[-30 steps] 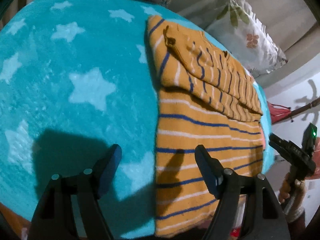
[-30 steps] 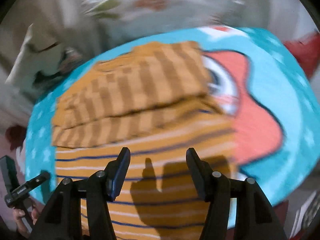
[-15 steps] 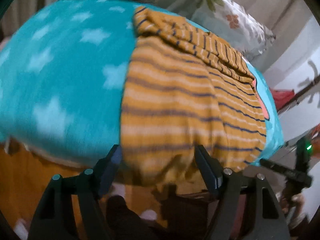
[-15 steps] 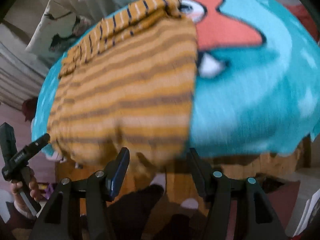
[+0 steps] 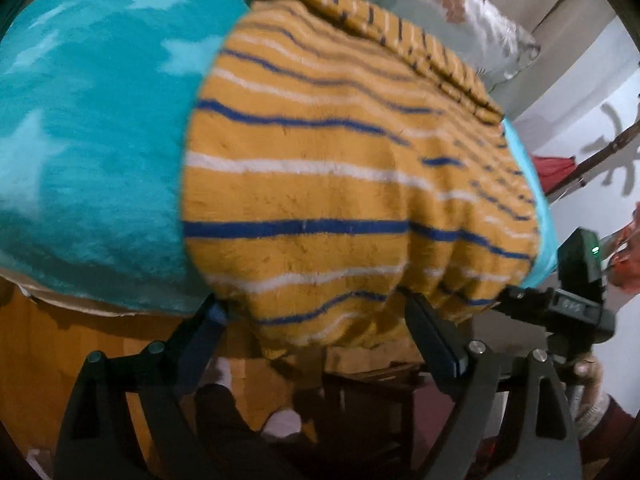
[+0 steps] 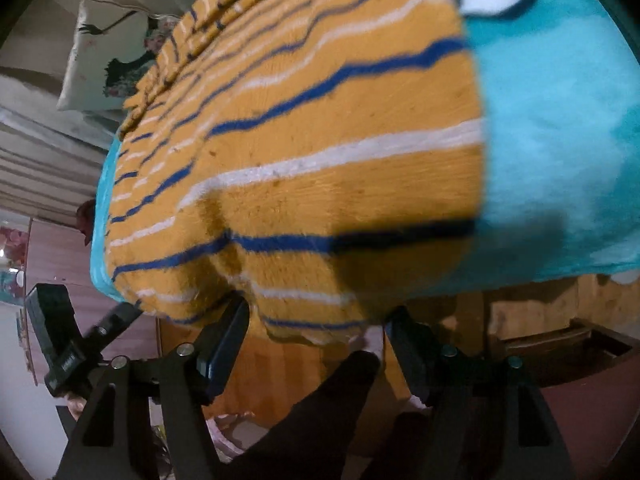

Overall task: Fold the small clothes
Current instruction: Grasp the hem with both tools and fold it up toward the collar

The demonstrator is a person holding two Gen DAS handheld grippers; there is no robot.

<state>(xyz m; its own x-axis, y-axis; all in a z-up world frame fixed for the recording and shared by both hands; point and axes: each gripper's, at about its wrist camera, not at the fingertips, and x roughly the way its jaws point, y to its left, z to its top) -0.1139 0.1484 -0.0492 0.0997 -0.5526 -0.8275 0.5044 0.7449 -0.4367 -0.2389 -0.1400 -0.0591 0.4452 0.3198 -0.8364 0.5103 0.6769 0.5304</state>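
The left gripper (image 5: pixel 316 332) is held low with its fingers spread wide, tips directed toward 12 o'clock. The right gripper (image 6: pixel 316 336) is likewise held spread wide, and is also seen at 3 o'clock (image 5: pixel 560 304) of the left view, gripped by a hand (image 5: pixel 592 376).

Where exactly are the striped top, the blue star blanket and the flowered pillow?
striped top (image 5: pixel 340 184): left wrist view, middle of its mustard body.
blue star blanket (image 5: pixel 92 152): left wrist view, bare teal area left of the top.
flowered pillow (image 5: pixel 476 16): left wrist view, its pale face behind the top.
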